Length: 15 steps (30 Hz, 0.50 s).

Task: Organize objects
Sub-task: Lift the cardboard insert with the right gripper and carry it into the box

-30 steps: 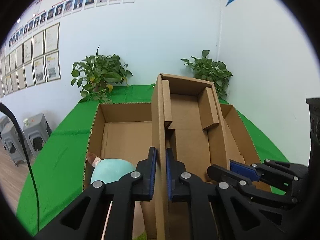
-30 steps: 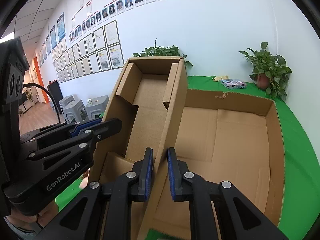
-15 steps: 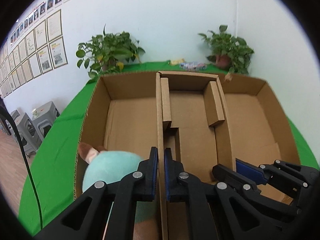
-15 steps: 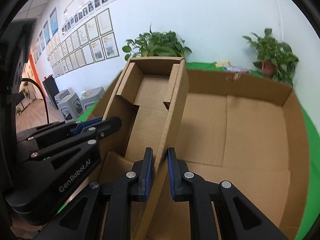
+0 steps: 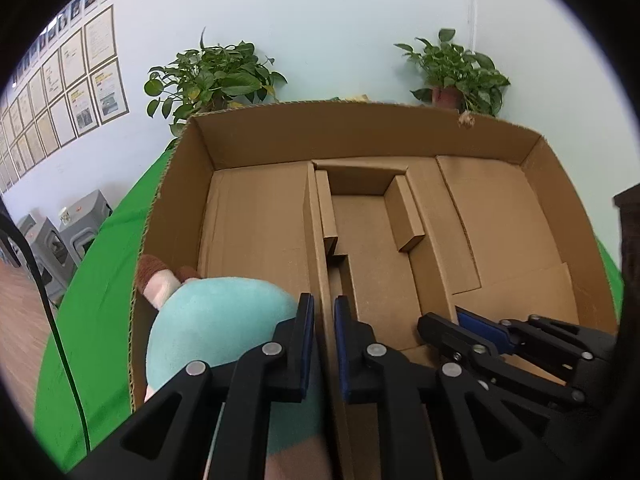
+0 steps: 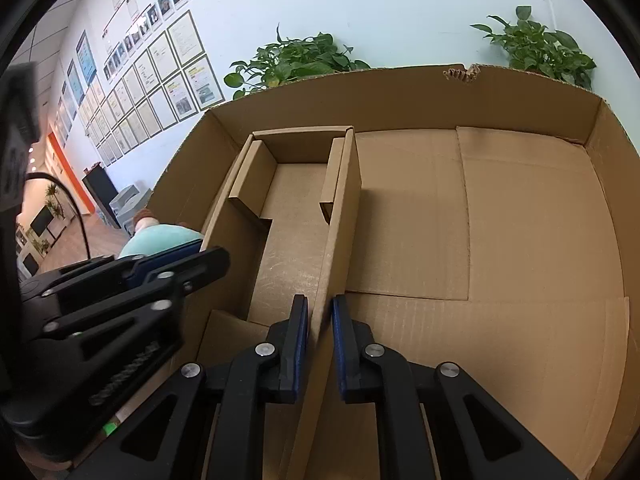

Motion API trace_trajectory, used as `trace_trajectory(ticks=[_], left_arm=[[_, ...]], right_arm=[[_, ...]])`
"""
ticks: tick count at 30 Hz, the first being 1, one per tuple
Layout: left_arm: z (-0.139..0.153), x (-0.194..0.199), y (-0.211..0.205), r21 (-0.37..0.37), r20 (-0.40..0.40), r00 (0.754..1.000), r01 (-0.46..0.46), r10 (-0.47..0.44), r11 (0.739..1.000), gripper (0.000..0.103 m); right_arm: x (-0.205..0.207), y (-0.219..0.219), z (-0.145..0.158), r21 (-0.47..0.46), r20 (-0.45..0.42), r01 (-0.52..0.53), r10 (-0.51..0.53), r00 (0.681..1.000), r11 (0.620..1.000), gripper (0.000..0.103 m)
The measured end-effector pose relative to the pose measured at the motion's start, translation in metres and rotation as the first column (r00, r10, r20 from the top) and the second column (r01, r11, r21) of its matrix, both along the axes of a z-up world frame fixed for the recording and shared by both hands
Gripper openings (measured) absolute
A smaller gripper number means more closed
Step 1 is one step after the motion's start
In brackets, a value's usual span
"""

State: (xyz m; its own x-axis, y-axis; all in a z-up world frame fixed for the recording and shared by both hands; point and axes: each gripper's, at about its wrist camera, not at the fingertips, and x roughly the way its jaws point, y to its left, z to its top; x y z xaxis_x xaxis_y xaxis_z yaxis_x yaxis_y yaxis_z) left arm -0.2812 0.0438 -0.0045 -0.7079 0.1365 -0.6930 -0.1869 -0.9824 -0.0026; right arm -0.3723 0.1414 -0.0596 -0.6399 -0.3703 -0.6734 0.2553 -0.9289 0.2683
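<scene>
A small open cardboard box [image 5: 368,240] sits inside a large cardboard box [image 5: 320,128], which also shows in the right wrist view [image 6: 520,92]. My left gripper [image 5: 322,312] is shut on the small box's left wall. My right gripper [image 6: 320,312] is shut on its right wall [image 6: 340,220]; the right gripper also shows in the left wrist view [image 5: 472,328]. A teal plush toy [image 5: 216,320] lies in the large box left of the small box, partly hidden by my left gripper.
The large box stands on a green-covered table [image 5: 100,300]. Two potted plants [image 5: 216,76] [image 5: 460,72] stand behind it by the wall. Grey stools [image 5: 60,232] are off the table's left. A black cable [image 5: 60,340] hangs at the left.
Both grippers lowered the small box from above the large box's rim down inside it. Both kept their grip on its walls.
</scene>
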Motion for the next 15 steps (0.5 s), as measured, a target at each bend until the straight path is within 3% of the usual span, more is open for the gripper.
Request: trace_trajectory(ticks=[5, 15], left_arm=[[0.015, 0.018, -0.02, 0.031, -0.042, 0.999, -0.03, 0.031, 0.999, 0.012], [0.025, 0.047, -0.045, 0.01, -0.126, 0.985, -0.12, 0.12, 0.993, 0.017]], right_arm=[[-0.001, -0.007, -0.002, 0.009, 0.004, 0.016, -0.016, 1.0, 1.0, 0.011], [0.013, -0.012, 0.004, 0.001, 0.008, 0.001, -0.001, 1.0, 1.0, 0.015]])
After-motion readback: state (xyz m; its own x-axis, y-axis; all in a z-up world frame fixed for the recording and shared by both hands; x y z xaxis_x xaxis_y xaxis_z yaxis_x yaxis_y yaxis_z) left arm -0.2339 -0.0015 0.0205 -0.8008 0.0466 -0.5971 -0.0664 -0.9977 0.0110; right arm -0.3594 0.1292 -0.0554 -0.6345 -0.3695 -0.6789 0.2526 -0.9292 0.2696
